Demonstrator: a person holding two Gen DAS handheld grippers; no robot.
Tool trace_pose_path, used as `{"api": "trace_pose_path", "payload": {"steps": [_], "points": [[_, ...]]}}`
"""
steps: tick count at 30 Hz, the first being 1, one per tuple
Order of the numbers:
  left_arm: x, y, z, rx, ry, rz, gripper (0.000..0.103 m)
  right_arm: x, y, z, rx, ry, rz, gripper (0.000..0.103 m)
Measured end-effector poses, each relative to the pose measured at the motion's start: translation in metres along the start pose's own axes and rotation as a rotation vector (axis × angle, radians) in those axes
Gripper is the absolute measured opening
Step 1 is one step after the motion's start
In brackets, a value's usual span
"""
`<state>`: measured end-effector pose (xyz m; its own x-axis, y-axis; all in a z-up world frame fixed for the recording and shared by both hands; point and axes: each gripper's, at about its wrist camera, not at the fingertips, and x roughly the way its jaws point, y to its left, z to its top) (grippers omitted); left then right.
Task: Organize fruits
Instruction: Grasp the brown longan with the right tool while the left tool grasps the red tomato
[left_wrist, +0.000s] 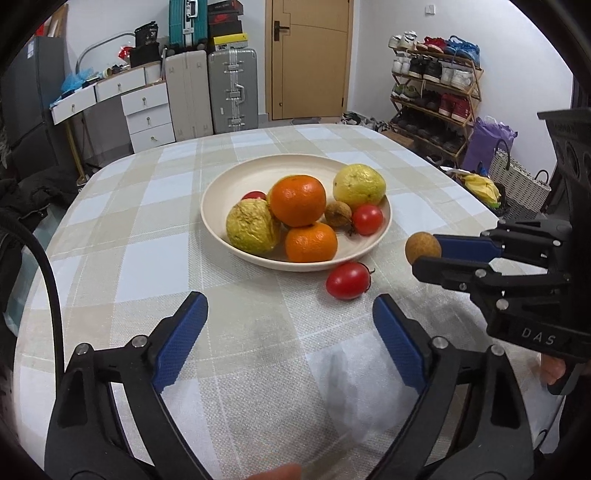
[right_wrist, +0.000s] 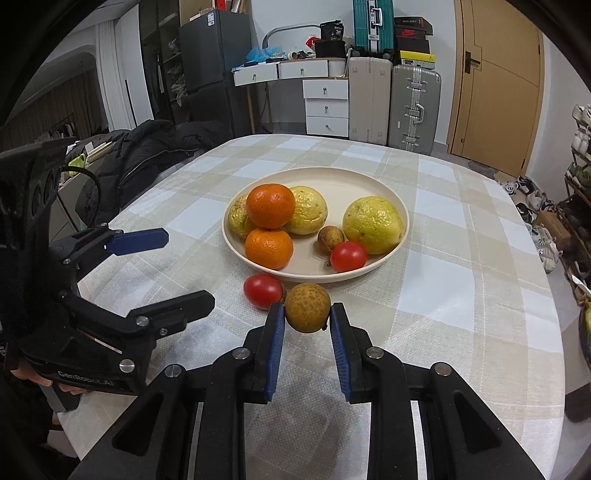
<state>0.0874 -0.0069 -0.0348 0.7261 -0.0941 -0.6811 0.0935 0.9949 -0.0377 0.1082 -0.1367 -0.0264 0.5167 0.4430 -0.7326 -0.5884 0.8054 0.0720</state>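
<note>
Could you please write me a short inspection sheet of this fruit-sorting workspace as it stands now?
Surface: table under a checked cloth.
Job's things: plate holding two oranges, yellow-green fruits, a small brown fruit and small tomatoes; one loose tomato on the cloth beside the plate.
Clutter: nothing seen on the table.
Grippers: left gripper open, nothing between its fingers; right gripper shut on the brown round fruit.
Cables: black cable at the left edge of the left view.
Surroundings: suitcases, drawers, door, shoe rack, dark jacket.
</note>
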Motion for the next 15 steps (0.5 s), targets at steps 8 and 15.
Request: {"api": "trace_pose_path", "payload": {"steps": [8,15], "points": [[0.021,-0.004,0.000,-0.025,0.095,-0.029,0.076,-0.006,-0.015,0.001,0.037,-0.019,0.002,0.026],[0.045,-0.023,0.014,-0.042,0.138,-0.050,0.069,-0.012,-0.028,0.001,0.068,-0.037,0.004,0.026]]}}
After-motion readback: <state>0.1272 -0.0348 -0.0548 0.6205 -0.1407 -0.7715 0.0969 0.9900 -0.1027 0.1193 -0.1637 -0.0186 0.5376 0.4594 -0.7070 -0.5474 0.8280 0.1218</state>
